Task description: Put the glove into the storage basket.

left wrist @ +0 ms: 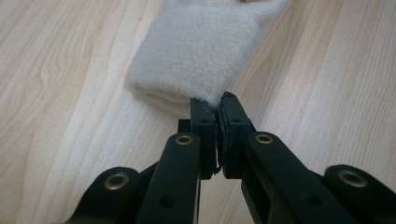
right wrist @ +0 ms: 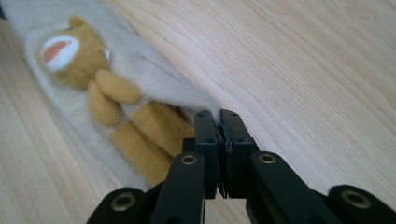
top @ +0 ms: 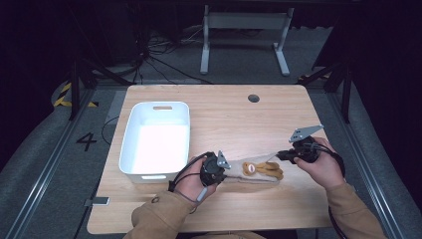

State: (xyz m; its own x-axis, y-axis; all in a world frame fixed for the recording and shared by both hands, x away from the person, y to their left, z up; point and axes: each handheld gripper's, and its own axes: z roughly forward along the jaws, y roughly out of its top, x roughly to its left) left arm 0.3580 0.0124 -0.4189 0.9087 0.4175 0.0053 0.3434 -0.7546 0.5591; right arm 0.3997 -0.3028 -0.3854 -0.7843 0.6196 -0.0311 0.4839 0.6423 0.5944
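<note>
From the high view I see my left gripper [top: 225, 167] near the front edge of the wooden table [top: 234, 119], at one end of a cream sock [top: 256, 175] that lies flat between my two hands. My right gripper [top: 278, 155] sits at the sock's other end, a strip of the cloth drawn up toward it. A brown teddy bear [top: 262, 169] shows on the sock's upper face. A white bin [top: 157, 139] stands just left of my left hand, apart from the sock.

In the left gripper view my jaws are clenched on the corner of the sock's [left wrist: 198, 56] folded cuff end; the fleecy cloth is nipped between the pads, and the rest lies on the table beyond.

In the right gripper view my jaws are pressed together on the sock's [right wrist: 163, 79] cream edge, right beside the teddy bear's [right wrist: 107, 95] legs. The bear lies on the cloth, head away from the jaws, its muzzle pale with an orange patch.
</note>
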